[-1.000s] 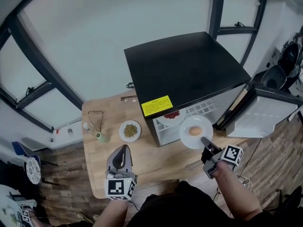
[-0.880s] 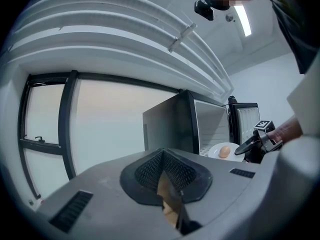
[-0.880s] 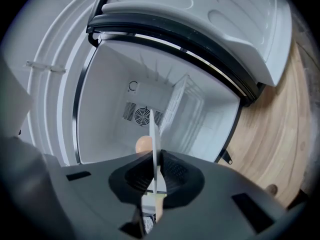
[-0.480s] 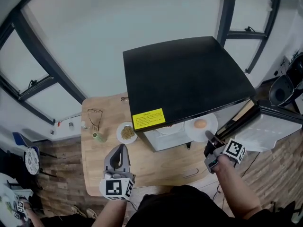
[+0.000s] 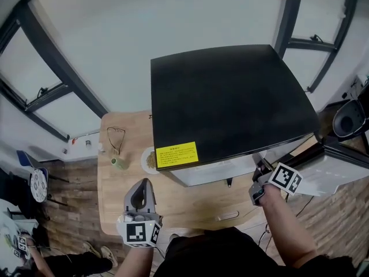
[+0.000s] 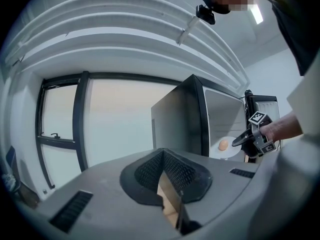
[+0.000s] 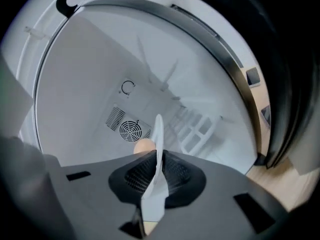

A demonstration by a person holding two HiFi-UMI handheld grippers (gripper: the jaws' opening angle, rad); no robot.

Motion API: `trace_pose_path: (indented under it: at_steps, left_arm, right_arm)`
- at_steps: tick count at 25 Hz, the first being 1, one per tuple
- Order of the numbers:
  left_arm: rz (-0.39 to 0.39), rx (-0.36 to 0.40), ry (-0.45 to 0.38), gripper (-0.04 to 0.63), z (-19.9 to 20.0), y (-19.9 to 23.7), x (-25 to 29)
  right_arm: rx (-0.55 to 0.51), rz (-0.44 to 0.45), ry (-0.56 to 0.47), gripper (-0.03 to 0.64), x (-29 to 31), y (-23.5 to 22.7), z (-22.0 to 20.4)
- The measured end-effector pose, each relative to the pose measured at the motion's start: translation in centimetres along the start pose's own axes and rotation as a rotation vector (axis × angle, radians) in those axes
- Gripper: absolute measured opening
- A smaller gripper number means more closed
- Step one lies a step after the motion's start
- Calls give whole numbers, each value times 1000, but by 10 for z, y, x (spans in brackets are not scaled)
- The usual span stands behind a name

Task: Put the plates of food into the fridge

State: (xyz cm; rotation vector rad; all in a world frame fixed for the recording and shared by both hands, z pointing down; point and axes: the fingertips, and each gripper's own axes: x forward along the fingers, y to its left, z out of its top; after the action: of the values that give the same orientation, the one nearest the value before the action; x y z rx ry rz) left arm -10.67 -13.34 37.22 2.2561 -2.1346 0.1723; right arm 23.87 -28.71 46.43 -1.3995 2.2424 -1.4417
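fridge (image 5: 228,105): black top, door (image 5: 340,169) swung open on the right. wooden table (image 5: 124,198) is seen below and to its left. a second plate (image 5: 149,159) with food is left on the table, half hidden under the fridge top. right gripper (image 5: 259,176) is reached into the white cavity, jaws pinched narrow on the rim of a white plate (image 7: 158,131) carrying an egg (image 7: 143,146). left gripper (image 5: 140,199) is held over the table, jaws drawn together, nothing between them. judgement: the plate is best kept level so the egg is not rolled, lowered flat onto a shelf, and released only once supported.
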Motion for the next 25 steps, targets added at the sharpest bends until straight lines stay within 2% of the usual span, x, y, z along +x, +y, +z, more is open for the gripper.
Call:
trace_pose_path:
  at_steps: [5,8,11,15,17,25]
  left_arm:
    - [30,-2,26,3,-8,2,-2]
    - [42,-1,18,3,-3,3,3]
    - [40,5,9,3,2,1,7]
    - [20,52,0,3,9,-8,14]
    - [2,75,-7,3,14,-14,17]
    - [-13,60,-31,3,20,-13,20]
  right_arm:
    - [-205,-137,17,69,12,-6,13]
    - [-286,-174,14,160,17,-8,22]
    - [-378,-221,30,217,21,-13,27]
    - [-599,-258,4,232,27,-8,35]
    - [-677,-276,3,233,29,-7,35]
    - [-669,-363,-16,252,18,-18,34]
